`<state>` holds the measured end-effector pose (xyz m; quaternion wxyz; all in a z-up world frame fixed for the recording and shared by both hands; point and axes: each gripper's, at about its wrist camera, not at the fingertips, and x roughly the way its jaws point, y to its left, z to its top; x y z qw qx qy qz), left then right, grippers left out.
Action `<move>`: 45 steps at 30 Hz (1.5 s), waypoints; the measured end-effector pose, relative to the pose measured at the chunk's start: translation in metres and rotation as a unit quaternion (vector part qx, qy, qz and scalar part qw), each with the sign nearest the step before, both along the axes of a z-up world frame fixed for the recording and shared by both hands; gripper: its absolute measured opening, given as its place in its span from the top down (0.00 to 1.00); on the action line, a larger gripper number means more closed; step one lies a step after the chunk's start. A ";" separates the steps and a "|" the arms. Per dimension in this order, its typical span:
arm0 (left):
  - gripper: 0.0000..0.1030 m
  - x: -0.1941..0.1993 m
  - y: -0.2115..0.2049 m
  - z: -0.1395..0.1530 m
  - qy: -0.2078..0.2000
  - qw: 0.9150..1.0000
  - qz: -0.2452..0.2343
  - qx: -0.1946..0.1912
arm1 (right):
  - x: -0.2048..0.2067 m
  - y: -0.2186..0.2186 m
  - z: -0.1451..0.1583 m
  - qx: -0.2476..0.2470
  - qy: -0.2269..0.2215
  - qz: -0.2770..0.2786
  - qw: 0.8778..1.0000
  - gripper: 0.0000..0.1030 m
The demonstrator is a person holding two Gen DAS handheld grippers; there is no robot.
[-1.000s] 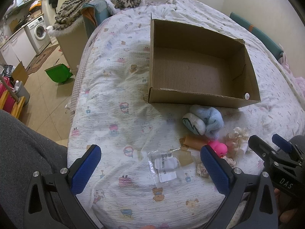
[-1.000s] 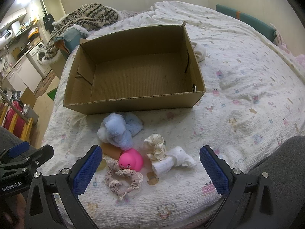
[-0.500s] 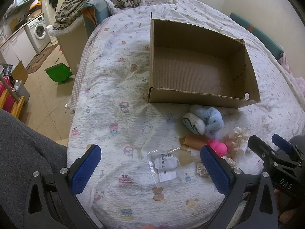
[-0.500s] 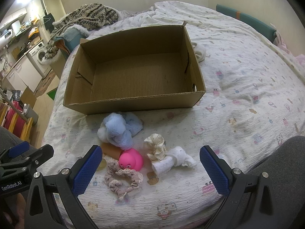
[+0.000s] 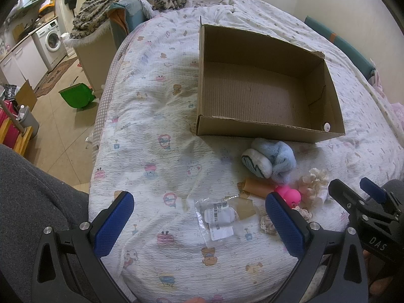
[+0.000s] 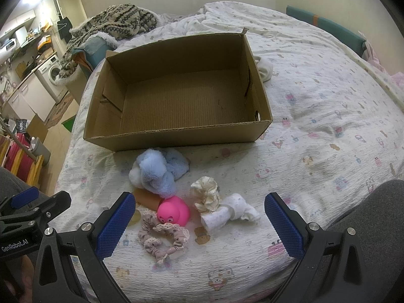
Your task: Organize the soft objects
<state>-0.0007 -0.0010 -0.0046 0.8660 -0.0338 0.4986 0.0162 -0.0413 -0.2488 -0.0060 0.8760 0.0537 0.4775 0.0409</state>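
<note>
On the bed (image 6: 315,116), both grippers, left (image 5: 199,223) and right (image 6: 199,223), hover wide open and empty. Toys (image 6: 174,210) lie bunched together before the box (image 6: 176,136), so a grab may snag two.

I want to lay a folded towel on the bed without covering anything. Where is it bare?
Bare quilt lies right of the cardboard box, and left of it toward the bed edge. The box floor is bare too. It is crowded just below the box: blue plush, pink toy, scrunchie, plastic packet.
</note>
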 end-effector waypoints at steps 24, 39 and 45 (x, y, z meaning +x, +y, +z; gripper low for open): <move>0.00 0.002 0.012 -0.008 0.024 0.999 0.028 -0.018 | 0.010 -0.013 -0.029 0.158 0.157 -0.018 0.975 0.00; 0.00 0.010 0.032 -0.011 0.049 0.995 0.060 -0.059 | 0.033 0.060 -0.099 0.082 0.269 0.010 0.960 0.16; 0.00 0.012 0.034 -0.012 0.051 0.995 0.060 -0.065 | 0.033 0.095 -0.114 0.000 0.253 0.045 0.966 0.61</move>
